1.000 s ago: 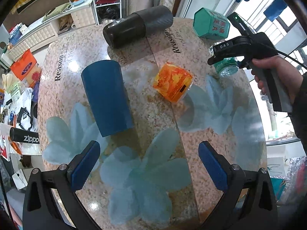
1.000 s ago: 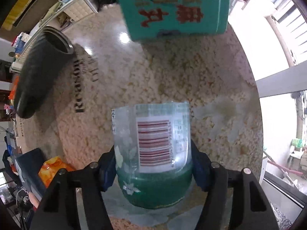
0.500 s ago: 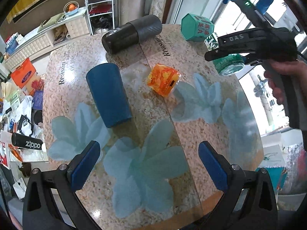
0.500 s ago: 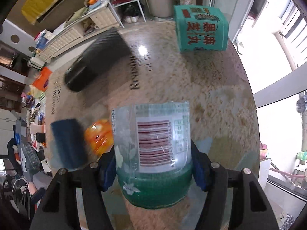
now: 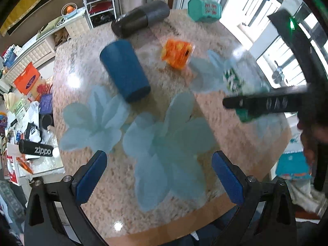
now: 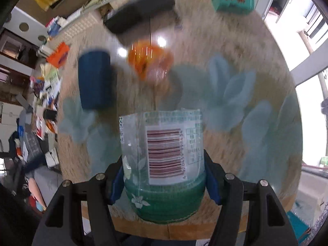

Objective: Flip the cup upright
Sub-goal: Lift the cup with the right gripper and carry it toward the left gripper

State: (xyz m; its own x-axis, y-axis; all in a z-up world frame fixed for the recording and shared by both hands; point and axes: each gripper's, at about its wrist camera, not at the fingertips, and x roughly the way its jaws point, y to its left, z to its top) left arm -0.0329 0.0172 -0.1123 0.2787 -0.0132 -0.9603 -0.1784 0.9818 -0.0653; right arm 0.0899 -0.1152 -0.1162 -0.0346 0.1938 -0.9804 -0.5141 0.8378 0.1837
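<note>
Right gripper (image 6: 165,182): blue pads pressed against both sides of the cup (image 6: 164,160), pinching it low, near its green ribbed end. Cup sits dead centre between the fingers, its long axis running straight ahead of the tool, away from the wrist. Lifted clear of the table (image 6: 235,41); nothing under it touches.

Cup look: clear plastic, wrapped in a printed film label with a barcode panel and small white flower print; green ribbed band at the end nearest the tool, clear end farthest away. Cannot tell from here which end is the mouth.

From the left wrist view the cup (image 5: 239,82) shows blurred, tilted, its clear end up and to the left, its green end behind the right gripper's black body (image 5: 264,103).

Left gripper (image 5: 160,176): fingers spread wide, holding nothing, hovering over the near edge of the table with the pale flower pattern between them. Cup is ahead and to its right, well apart. Right hand is the one on the job.

Elsewhere ahead of the left tool: blue tumbler (image 5: 125,71) lying on its side, orange wrapped item (image 5: 177,54), dark cylinder (image 5: 141,18), teal box (image 5: 205,9).

Judgement: rotation depends on turning the wrist about the pinch line.
</note>
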